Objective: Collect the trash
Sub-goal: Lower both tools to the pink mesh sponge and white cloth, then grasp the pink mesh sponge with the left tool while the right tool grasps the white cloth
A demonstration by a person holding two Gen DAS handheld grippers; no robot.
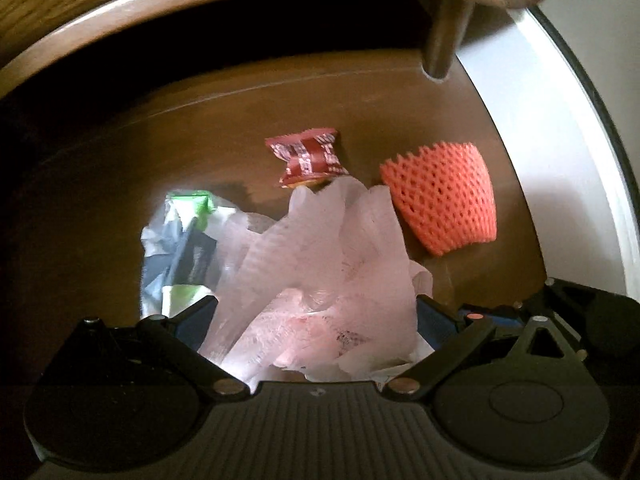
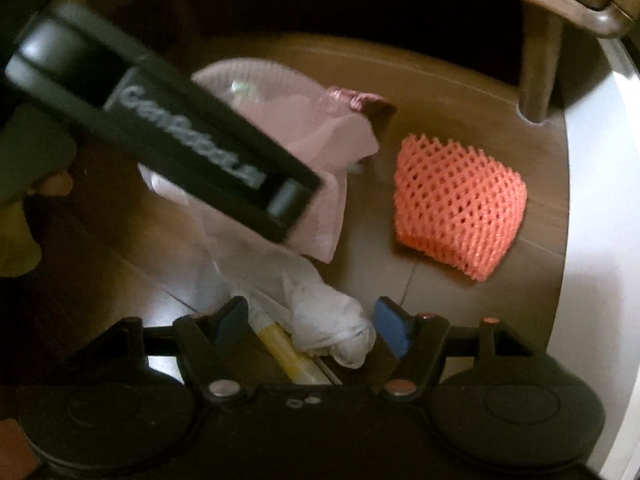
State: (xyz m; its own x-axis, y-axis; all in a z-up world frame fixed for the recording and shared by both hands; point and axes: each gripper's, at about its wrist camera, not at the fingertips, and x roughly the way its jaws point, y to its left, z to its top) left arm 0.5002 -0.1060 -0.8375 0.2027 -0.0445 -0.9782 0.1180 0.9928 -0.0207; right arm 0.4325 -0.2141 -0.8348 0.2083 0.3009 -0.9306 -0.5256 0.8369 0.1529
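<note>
My left gripper (image 1: 316, 312) has its jaws around a crumpled clear plastic bag (image 1: 320, 264) with a pinkish tint, holding it over the brown shelf (image 1: 120, 168). A red snack wrapper (image 1: 308, 156) lies just beyond the bag. An orange foam fruit net (image 1: 444, 196) lies to the right; it also shows in the right wrist view (image 2: 456, 204). A green-and-clear wrapper (image 1: 180, 240) lies left of the bag. My right gripper (image 2: 310, 324) has its jaws around white crumpled plastic (image 2: 332, 320) and a yellow stick-like item (image 2: 280, 344). The left gripper's black body (image 2: 180, 128) crosses the right view above the bag (image 2: 312, 144).
The shelf sits under a wooden tabletop (image 1: 120, 20) with a round leg (image 1: 440, 36) at the back right. A pale floor (image 1: 540, 140) lies past the shelf's right edge.
</note>
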